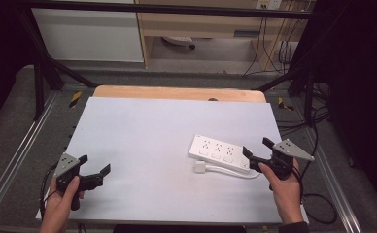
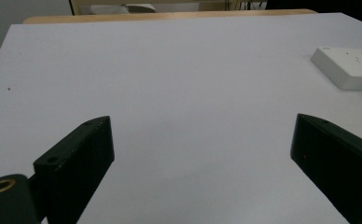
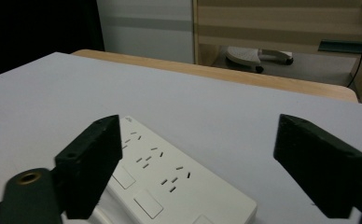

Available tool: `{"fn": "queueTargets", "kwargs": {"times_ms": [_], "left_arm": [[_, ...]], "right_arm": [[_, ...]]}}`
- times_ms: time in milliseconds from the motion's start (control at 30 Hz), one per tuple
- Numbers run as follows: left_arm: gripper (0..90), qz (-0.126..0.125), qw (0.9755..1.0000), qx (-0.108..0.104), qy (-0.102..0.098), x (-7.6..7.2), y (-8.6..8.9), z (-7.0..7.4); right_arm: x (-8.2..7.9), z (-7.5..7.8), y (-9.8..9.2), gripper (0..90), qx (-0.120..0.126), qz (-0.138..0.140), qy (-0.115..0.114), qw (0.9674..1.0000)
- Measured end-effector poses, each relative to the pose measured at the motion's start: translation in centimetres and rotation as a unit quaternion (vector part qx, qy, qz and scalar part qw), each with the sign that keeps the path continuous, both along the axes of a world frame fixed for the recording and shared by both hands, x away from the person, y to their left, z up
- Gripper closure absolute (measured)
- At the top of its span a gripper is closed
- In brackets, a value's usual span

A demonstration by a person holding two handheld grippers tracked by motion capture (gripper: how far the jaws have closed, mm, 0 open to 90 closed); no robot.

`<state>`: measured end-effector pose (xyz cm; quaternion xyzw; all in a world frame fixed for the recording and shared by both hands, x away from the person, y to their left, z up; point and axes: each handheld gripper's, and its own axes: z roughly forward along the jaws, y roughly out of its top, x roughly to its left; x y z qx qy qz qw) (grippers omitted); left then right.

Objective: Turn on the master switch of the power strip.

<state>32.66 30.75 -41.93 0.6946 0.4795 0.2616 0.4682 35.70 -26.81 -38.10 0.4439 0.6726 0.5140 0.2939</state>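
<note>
- A white power strip (image 1: 219, 153) is seen lying flat on the pale table top (image 1: 152, 141), toward the right side of the table and close to its near edge, with its socket face turned up.
- A white plug (image 1: 199, 167) and its white cable (image 1: 235, 172) are laid on the table just beside the strip's near long side, as seen from above.
- The right gripper (image 1: 255, 146) is held in the person's right hand (image 1: 283, 187) at the strip's right end; its jaws are spread wide and nothing is clamped between them.
- In the right gripper view, the power strip (image 3: 170, 179) is shown below and between the two black jaws, its sockets and rocker switches in plain sight; whether a jaw is touching the strip cannot be told.
- The left gripper (image 1: 95, 165) is held in the left hand (image 1: 62, 201) near the table's front left corner, well apart from the strip, its jaws wide apart and empty.
- In the left gripper view, bare table top (image 2: 179, 93) is framed between the jaws, and one end of the power strip (image 2: 347, 67) is caught at the far right.
- A wooden edge (image 1: 177, 92) is seen along the table's far side.
</note>
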Motion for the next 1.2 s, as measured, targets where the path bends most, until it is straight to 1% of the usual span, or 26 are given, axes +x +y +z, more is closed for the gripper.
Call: {"fn": "queueTargets", "kwargs": {"times_ms": [67,100,133,167,200,233,300,367,400,433,467,500,533,600,667,933,1000,1067,1200], "left_arm": [[6.1,-0.001,1.0,0.002,-0.001,0.0,-0.1,0.0],[6.1,-0.003,1.0,0.002,-0.001,0.0,-0.1,0.0],[6.1,-0.004,1.0,0.003,0.0,0.0,-0.2,0.0],[6.1,-0.005,1.0,0.005,-0.002,0.0,-0.2,0.0],[6.1,-0.006,1.0,0.004,-0.001,0.0,-0.3,0.0],[6.1,-0.007,1.0,0.004,0.0,0.0,-0.3,0.0],[6.1,-0.008,0.9999,0.006,0.0,0.0,-0.3,0.0],[6.1,-0.009,1.0,0.005,0.0,0.0,-0.3,-0.1],[6.1,-0.008,1.0,0.004,0.0,0.0,-0.2,-0.1],[6.1,-0.008,1.0,0.004,0.0,0.0,-0.2,-0.1],[6.1,-0.007,1.0,0.004,0.001,0.0,-0.2,-0.1],[6.1,-0.006,1.0,0.004,0.002,0.0,-0.2,-0.1],[6.2,-0.007,1.0,0.005,0.002,0.1,-0.2,-0.1],[6.1,-0.007,1.0,0.006,0.002,0.0,-0.3,-0.1],[6.1,-0.007,1.0,0.007,0.002,0.1,-0.3,-0.1],[6.2,-0.006,0.9999,0.008,0.002,0.1,-0.3,-0.1],[6.3,-0.006,0.9999,0.008,0.002,0.0,-0.3,-0.1],[6.2,-0.006,1.0,0.008,0.002,0.0,-0.3,-0.1],[6.3,-0.005,1.0,0.008,0.001,0.1,-0.2,-0.1]], "right_arm": [[0.0,0.0,-0.2,23.6,0.002,0.002,-0.003,1.0],[0.0,0.0,-0.2,23.6,0.002,0.002,-0.003,1.0],[0.1,0.0,-0.3,26.3,0.003,0.001,-0.003,1.0],[0.2,0.0,-0.5,34.6,0.001,-0.003,-0.005,1.0],[0.2,0.0,-0.5,34.6,0.001,-0.003,-0.005,1.0],[0.5,0.0,-0.6,40.7,0.005,-0.006,-0.006,0.9999],[0.6,0.0,-0.6,46.9,-0.001,-0.014,-0.009,0.9999],[0.8,0.0,-0.6,53.9,0.001,-0.015,-0.009,0.9998],[0.8,0.0,-0.6,53.9,0.001,-0.015,-0.009,0.9998],[0.9,0.0,-0.5,59.0,-0.004,-0.014,-0.016,0.9998],[1.0,0.0,-0.5,60.9,-0.005,-0.013,-0.016,0.9998],[1.0,0.0,-0.5,60.9,-0.005,-0.013,-0.016,0.9998],[1.1,0.1,-0.4,65.6,-0.004,-0.014,-0.021,0.9997],[1.1,0.1,-0.3,69.4,-0.002,-0.014,-0.024,0.9996],[1.2,0.0,-0.3,72.7,-0.006,-0.012,-0.03,0.9995],[1.5,-0.3,0.2,85.0,-0.01,0.002,-0.037,0.9993],[1.5,-0.3,0.3,86.0,-0.009,0.002,-0.037,0.9993],[1.7,-0.5,0.5,88.6,-0.015,0.006,-0.035,0.9992],[1.8,-0.8,0.8,90.0,-0.021,0.009,-0.031,0.9993]]}}
